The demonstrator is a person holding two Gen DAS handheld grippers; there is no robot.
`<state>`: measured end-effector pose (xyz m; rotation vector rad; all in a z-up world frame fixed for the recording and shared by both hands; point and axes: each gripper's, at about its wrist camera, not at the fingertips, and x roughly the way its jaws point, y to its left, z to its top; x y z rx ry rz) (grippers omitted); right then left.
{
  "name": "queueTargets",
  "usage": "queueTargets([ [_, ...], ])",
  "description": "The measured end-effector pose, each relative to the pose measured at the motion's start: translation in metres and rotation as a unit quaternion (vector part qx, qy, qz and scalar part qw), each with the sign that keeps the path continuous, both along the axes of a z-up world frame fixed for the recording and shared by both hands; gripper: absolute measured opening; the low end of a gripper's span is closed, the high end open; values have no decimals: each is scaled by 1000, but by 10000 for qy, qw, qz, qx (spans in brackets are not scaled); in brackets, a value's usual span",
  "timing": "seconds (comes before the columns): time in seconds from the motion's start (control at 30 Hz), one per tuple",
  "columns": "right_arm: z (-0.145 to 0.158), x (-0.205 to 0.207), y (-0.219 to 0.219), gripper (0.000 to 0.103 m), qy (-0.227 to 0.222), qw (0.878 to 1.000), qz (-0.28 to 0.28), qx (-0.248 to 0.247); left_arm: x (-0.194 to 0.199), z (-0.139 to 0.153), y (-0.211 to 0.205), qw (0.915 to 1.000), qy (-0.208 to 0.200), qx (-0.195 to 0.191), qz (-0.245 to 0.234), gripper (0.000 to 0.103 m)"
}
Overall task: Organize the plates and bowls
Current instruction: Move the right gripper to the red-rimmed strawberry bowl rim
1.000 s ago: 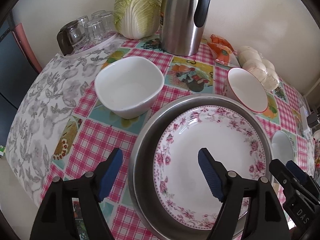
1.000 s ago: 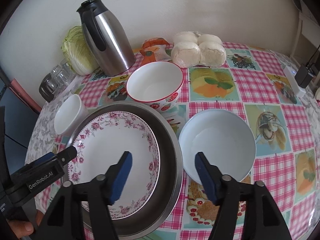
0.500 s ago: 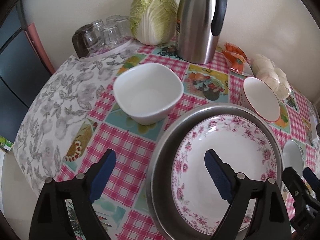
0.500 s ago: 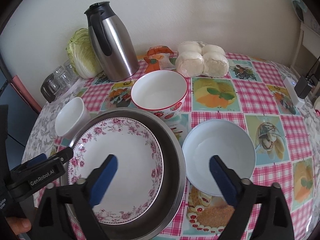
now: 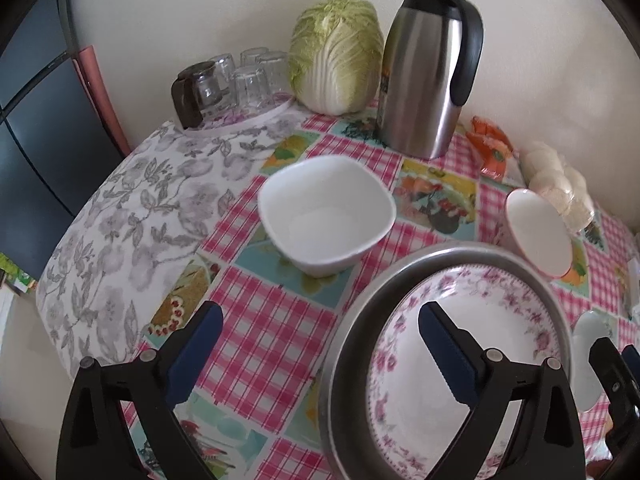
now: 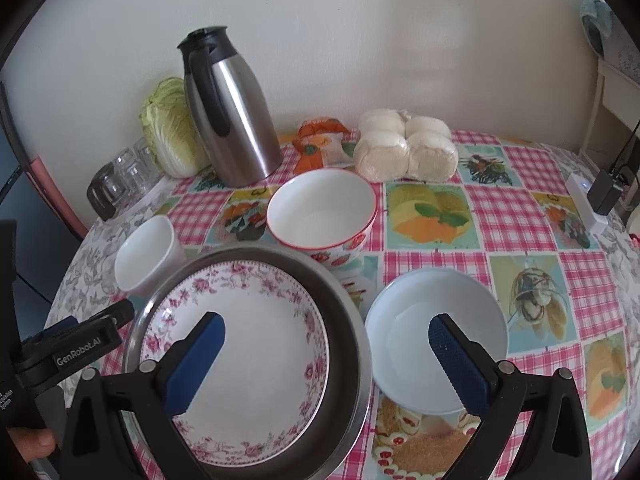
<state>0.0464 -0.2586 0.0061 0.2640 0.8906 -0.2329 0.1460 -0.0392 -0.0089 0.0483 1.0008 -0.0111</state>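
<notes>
A floral plate (image 6: 256, 344) lies inside a steel pan (image 6: 348, 340); both also show in the left wrist view, plate (image 5: 516, 320) and pan (image 5: 352, 344). A white square bowl (image 5: 326, 216) stands left of the pan, also in the right wrist view (image 6: 146, 256). A red-rimmed bowl (image 6: 320, 212) stands behind the pan. A pale blue bowl (image 6: 436, 332) sits to its right. My left gripper (image 5: 320, 348) is open and empty above the pan's left rim. My right gripper (image 6: 326, 352) is open and empty over the pan's right rim.
A steel thermos jug (image 6: 228, 120), a cabbage (image 6: 168, 128), upturned glasses (image 5: 232, 80), an orange packet (image 6: 318, 144) and bagged buns (image 6: 404, 152) line the back by the wall. A white power bank and plug (image 6: 588, 200) lie at the right edge.
Both grippers have drawn back and up. The right jaws have opened wide. The left gripper has shifted left, from over the plate to over the pan's left rim.
</notes>
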Motion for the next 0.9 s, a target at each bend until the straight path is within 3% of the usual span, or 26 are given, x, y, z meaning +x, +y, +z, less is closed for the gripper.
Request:
queueTargets([
  [0.17, 7, 2, -12, 103, -155, 9995, -223, -139, 1, 10, -8, 9987, -467, -25, -192, 99],
  [0.27, 11, 3, -18, 103, -258, 9989, -318, -220, 8, 12, -11, 9987, -391, -206, -241, 99],
  [0.6, 10, 15, -44, 103, -108, 9986, -462, 211, 35, 14, -25, 9937, -79, -1067, -329, 99],
  [0.8, 9, 27, -58, 103, -102, 9985, -515, 158, 44, 14, -50, 9935, -279, -819, -745, 99],
  [0.9, 9, 30, -68, 103, -199, 9978, -604, 176, 50, 18, -58, 9916, -389, -874, -875, 99],
])
